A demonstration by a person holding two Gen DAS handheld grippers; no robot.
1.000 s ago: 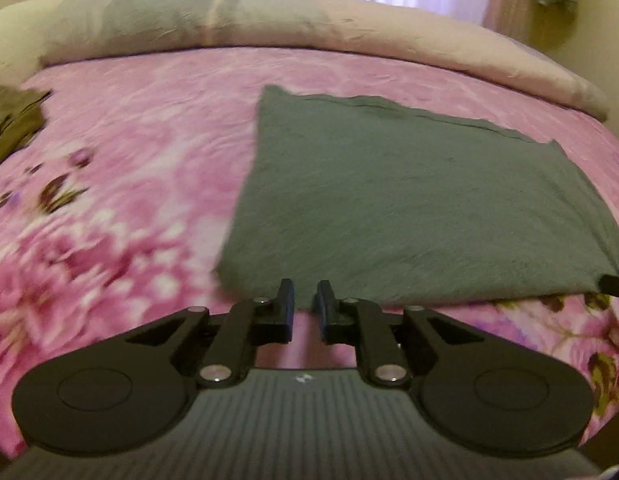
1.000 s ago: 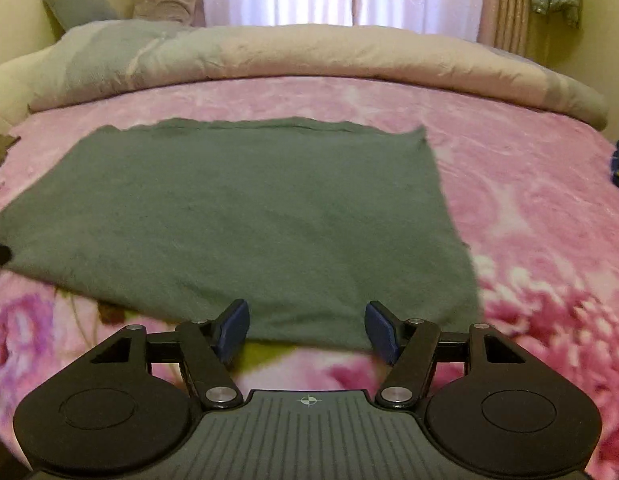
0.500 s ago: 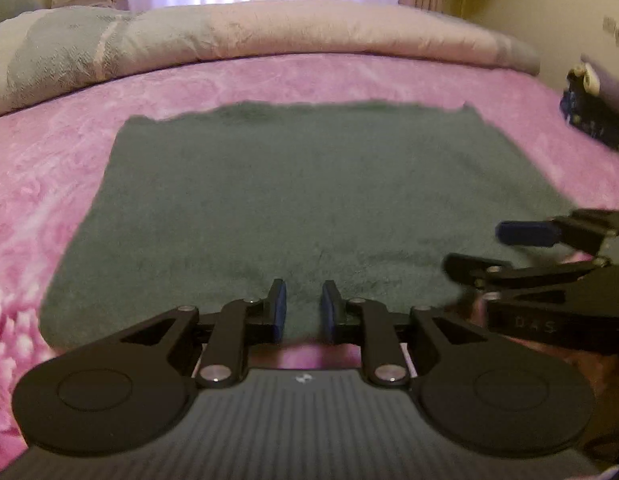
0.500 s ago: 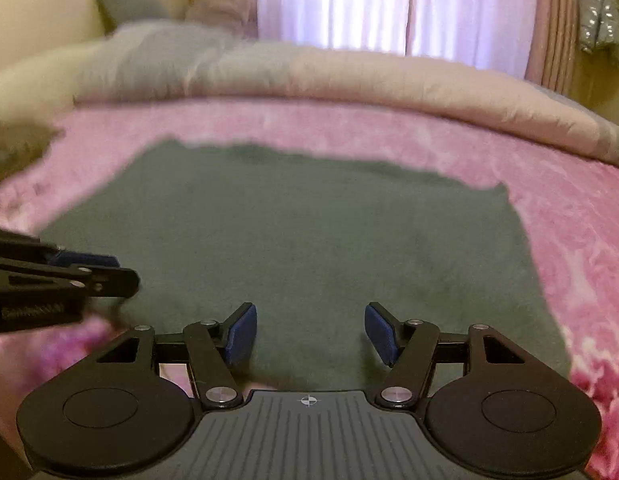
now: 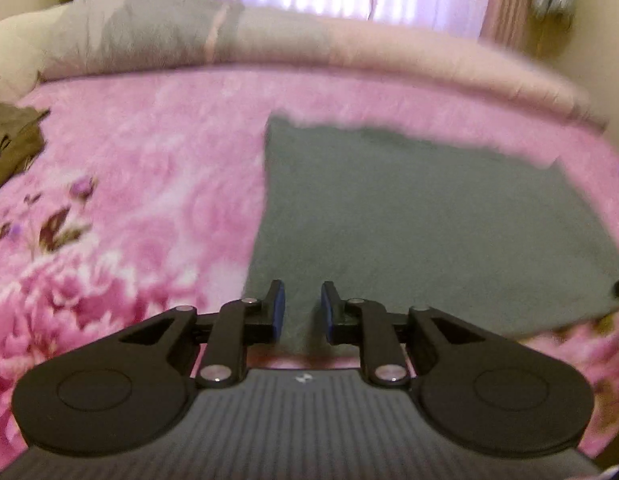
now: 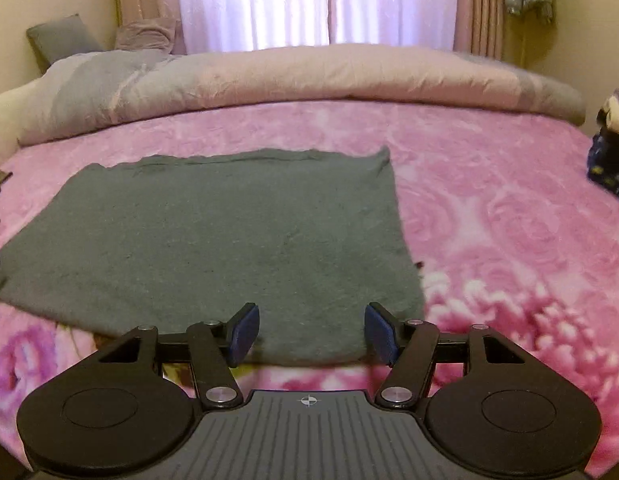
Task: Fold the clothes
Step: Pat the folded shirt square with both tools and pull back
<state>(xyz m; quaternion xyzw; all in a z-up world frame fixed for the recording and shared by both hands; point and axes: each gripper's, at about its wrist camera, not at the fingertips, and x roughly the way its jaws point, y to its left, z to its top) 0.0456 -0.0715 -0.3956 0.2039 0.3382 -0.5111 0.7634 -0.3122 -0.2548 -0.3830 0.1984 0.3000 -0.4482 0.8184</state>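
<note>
Leftward, the left gripper (image 5: 303, 307) tilts down over the grey cloth's (image 5: 429, 224) near left corner, jaws narrow (just closing slightly), gripping nothing. Right view: right gripper (image 6: 309, 334), wide, empty, over the near right edge on the pink bedspread (image 6: 509, 220).

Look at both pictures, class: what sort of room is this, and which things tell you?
Most likely a bedroom: a bed with a pink floral blanket, a rolled duvet across the far side, and a curtained window behind. A grey cloth lies spread on the blanket.
</note>
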